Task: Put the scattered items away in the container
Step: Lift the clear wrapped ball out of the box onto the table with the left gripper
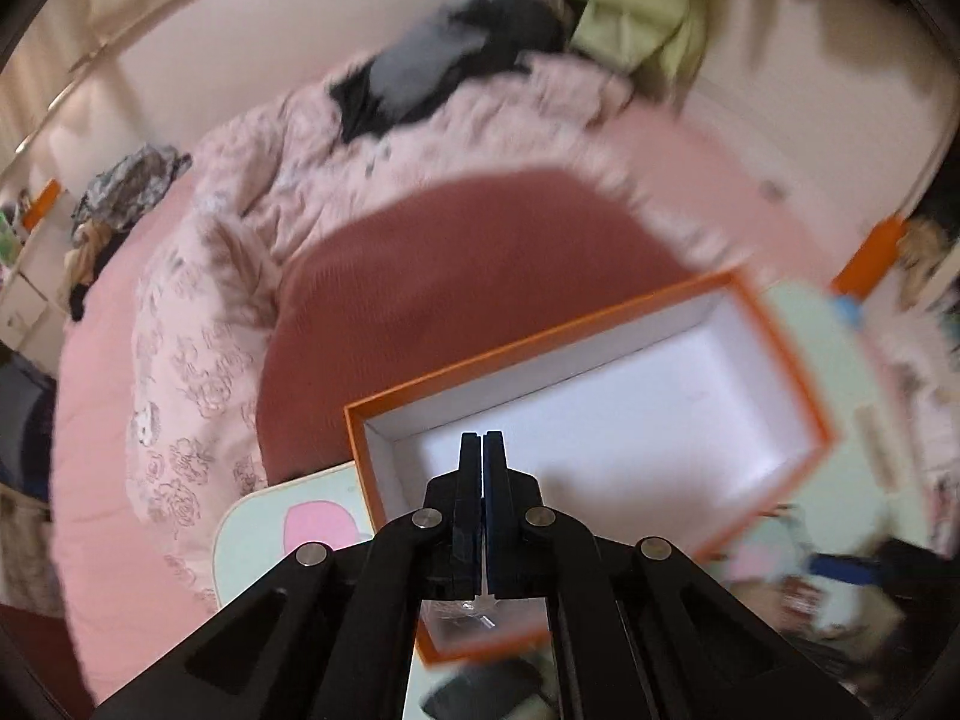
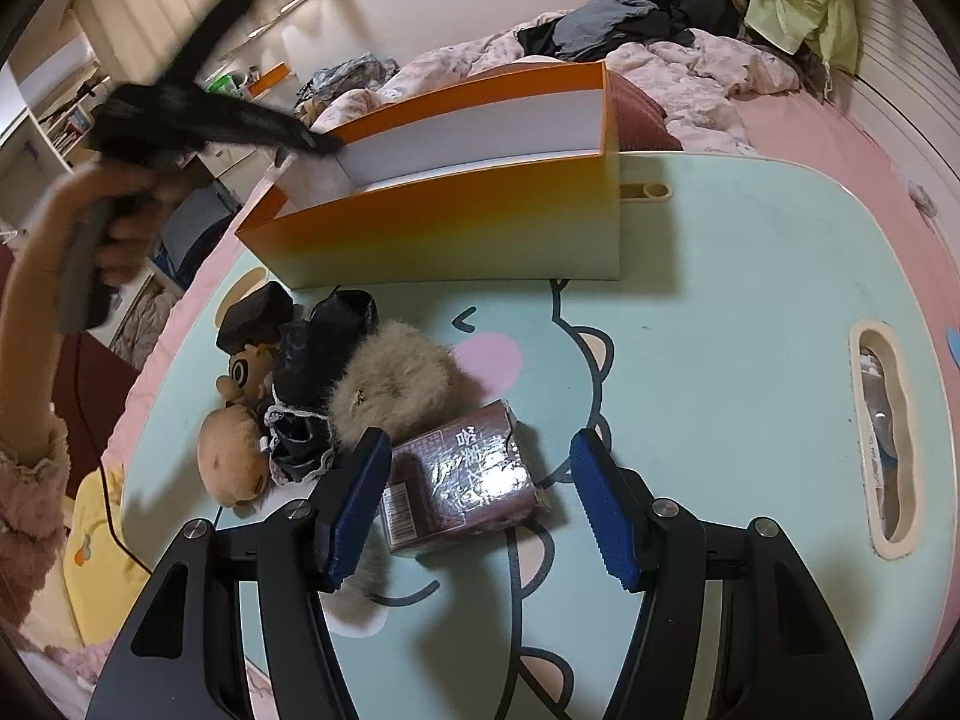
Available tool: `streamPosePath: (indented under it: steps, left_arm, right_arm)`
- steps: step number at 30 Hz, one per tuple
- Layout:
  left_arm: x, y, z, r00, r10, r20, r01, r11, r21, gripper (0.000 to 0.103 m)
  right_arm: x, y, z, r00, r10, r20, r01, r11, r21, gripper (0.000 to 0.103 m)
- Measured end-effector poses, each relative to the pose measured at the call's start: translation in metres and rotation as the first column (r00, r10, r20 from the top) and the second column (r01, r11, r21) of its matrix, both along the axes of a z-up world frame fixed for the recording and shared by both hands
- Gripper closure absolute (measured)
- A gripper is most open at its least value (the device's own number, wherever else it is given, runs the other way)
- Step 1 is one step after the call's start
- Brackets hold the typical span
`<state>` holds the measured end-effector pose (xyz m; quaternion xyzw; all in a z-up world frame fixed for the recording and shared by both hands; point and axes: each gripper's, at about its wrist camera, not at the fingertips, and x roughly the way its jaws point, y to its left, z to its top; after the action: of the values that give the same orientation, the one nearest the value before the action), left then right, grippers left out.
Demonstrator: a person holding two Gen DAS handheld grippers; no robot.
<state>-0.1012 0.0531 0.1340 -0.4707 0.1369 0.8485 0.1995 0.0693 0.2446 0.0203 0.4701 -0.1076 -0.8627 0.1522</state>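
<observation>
An open orange box with a white inside (image 1: 600, 420) (image 2: 456, 216) stands on a mint cartoon table (image 2: 720, 312). My left gripper (image 1: 483, 438) is shut and empty, hovering over the box's near end; it also shows in the right wrist view (image 2: 324, 144). My right gripper (image 2: 474, 462) is open, straddling a dark maroon packet (image 2: 462, 480) lying on the table. To its left lie a beige furry pouch (image 2: 390, 384), a black crumpled item (image 2: 318, 360), a small doll figure (image 2: 249, 360) and a tan plush (image 2: 231, 456).
The table sits on a pink bed (image 1: 102, 420) with a rumpled floral quilt (image 1: 198, 360) and a maroon pillow (image 1: 456, 276). Clothes (image 2: 660, 6) are piled at the bed's far end. A handle slot (image 2: 882, 438) is in the table's right edge.
</observation>
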Motion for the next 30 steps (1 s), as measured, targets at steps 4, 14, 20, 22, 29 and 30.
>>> streamPosePath:
  steps: [4,14,20,22,29,30]
  left_arm:
    - [0.046,-0.017,0.025,0.998,-0.056,-0.032,0.059,0.993,0.104,0.102]
    - [0.122,-0.079,-0.061,0.988,0.124,0.089,-0.141,0.963,0.227,0.102]
    - [0.149,-0.084,-0.105,0.974,0.22,0.061,-0.228,0.929,0.292,0.097]
    - [0.15,-0.082,-0.107,0.973,0.227,0.052,-0.232,0.932,0.278,0.053]
    - [0.179,-0.095,-0.082,0.974,0.225,-0.037,-0.196,0.91,0.366,0.018]
    - [0.185,-0.096,-0.079,0.972,0.231,-0.045,-0.201,0.913,0.356,0.015]
  right_arm:
    - [0.001,0.0,0.002,1.0,0.003,-0.007,-0.003,1.0,-0.001,0.04]
    - [0.011,-0.003,0.01,1.0,0.001,-0.02,0.0,0.999,0.042,0.04]
    - [0.032,-0.013,0.005,1.0,-0.006,-0.028,0.01,0.99,0.14,0.04]
    - [0.037,-0.013,0.002,0.999,-0.028,-0.032,0.032,0.989,0.143,0.04]
    - [0.047,-0.018,0.009,0.994,-0.042,-0.096,0.058,0.983,0.175,0.04]
    - [0.051,-0.018,0.014,0.993,-0.035,-0.115,0.055,0.984,0.171,0.04]
